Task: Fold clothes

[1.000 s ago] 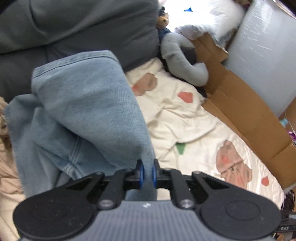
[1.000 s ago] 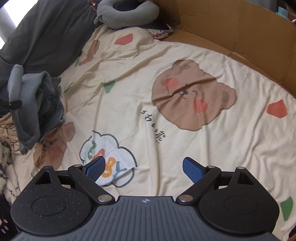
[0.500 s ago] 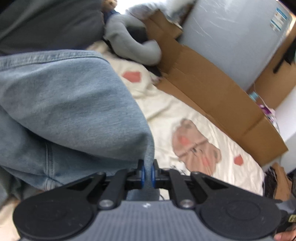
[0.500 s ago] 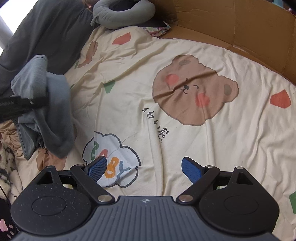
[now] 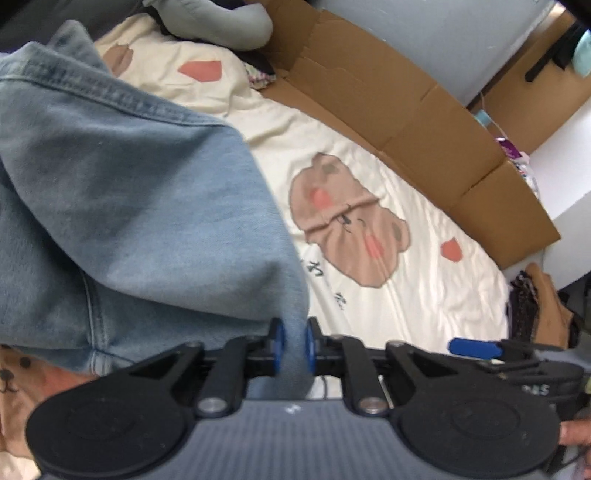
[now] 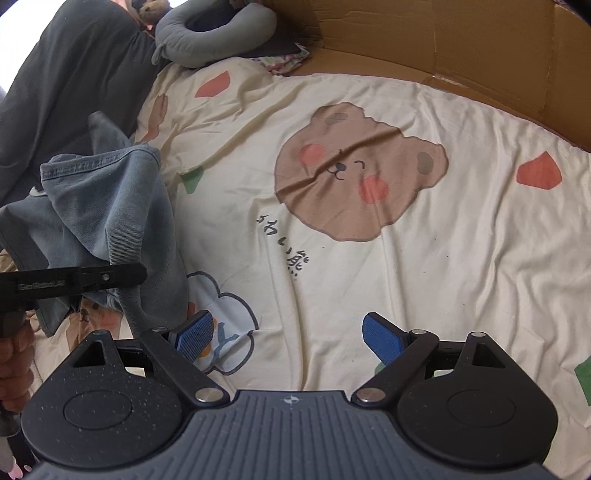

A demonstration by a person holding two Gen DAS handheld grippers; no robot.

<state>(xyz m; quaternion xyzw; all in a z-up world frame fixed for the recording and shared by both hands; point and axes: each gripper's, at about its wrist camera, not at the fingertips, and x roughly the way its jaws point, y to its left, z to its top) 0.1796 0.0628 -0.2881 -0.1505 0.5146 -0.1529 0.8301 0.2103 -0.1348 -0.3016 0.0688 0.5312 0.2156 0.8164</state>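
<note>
A light blue denim garment (image 5: 129,206) hangs bunched from my left gripper (image 5: 292,343). A fold of it fills the narrow gap between the blue pads, and the jaws are opening around it. In the right wrist view the denim (image 6: 110,206) drapes over the left edge of the cream bear-print sheet (image 6: 369,258), with the left gripper (image 6: 140,275) reaching in from the left. My right gripper (image 6: 288,332) hovers open over the sheet with nothing between its fingers. One of its blue fingers (image 5: 472,348) shows at the lower right of the left wrist view.
Brown cardboard (image 6: 443,48) walls the far and right sides of the bed. A grey neck pillow (image 6: 218,33) and a dark grey cloth (image 6: 74,92) lie at the far left. A hand (image 6: 14,369) holds the left gripper's handle.
The left gripper has carried the denim rightward and lower over the sheet, close to the right gripper. Its pads have spread slightly. The right gripper has barely moved.
</note>
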